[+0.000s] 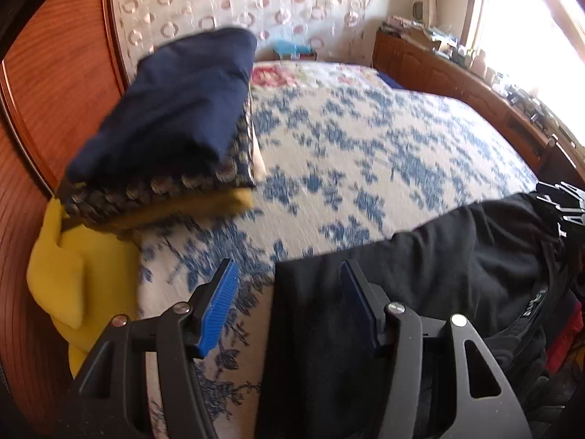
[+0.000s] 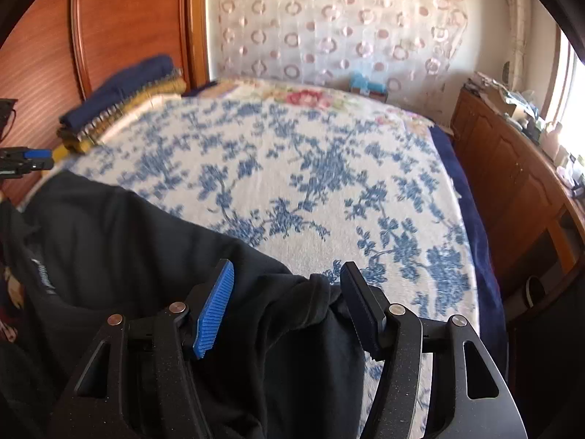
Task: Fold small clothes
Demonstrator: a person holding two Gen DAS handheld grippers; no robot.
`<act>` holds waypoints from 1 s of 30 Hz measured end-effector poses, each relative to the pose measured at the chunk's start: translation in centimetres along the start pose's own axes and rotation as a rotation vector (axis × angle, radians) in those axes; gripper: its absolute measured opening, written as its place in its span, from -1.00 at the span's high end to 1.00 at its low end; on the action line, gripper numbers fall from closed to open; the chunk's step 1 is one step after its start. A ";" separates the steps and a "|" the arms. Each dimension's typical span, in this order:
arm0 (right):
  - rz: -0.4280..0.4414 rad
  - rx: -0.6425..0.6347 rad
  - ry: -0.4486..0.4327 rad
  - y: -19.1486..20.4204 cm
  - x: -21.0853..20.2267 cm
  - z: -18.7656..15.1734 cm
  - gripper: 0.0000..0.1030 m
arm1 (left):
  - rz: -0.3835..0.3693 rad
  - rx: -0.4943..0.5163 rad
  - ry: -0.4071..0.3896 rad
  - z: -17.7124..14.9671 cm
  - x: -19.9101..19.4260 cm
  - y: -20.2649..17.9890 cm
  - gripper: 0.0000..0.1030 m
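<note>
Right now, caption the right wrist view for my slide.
Open right hand-held gripper over black garment on floral bedspread.

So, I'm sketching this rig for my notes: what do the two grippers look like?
Both look alike: the left gripper and right gripper have matte black frames with triangular cutouts and silver round pins. Each has one ribbed bright blue pad and one dark navy pad. No cables, markings or sleeves show.

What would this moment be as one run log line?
left hand-held gripper: open, at black garment edge | right hand-held gripper: open, around garment | folded stack: on bed
</note>
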State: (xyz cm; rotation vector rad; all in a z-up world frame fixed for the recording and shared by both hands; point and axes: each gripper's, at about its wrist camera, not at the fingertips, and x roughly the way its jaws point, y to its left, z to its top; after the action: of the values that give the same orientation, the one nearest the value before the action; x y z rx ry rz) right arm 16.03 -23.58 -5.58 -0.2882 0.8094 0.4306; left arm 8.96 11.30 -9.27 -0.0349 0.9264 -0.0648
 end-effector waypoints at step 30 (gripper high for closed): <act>0.167 0.033 -0.071 0.7 -5.3 -1.2 0.75 | -0.119 0.040 -0.213 -1.6 -11.2 -2.1 0.95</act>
State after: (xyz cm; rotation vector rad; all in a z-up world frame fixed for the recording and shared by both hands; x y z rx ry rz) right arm 11.67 -24.83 -2.43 -0.1746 0.7731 0.5801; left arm 0.89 10.01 -1.19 -0.0592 0.7095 -0.1867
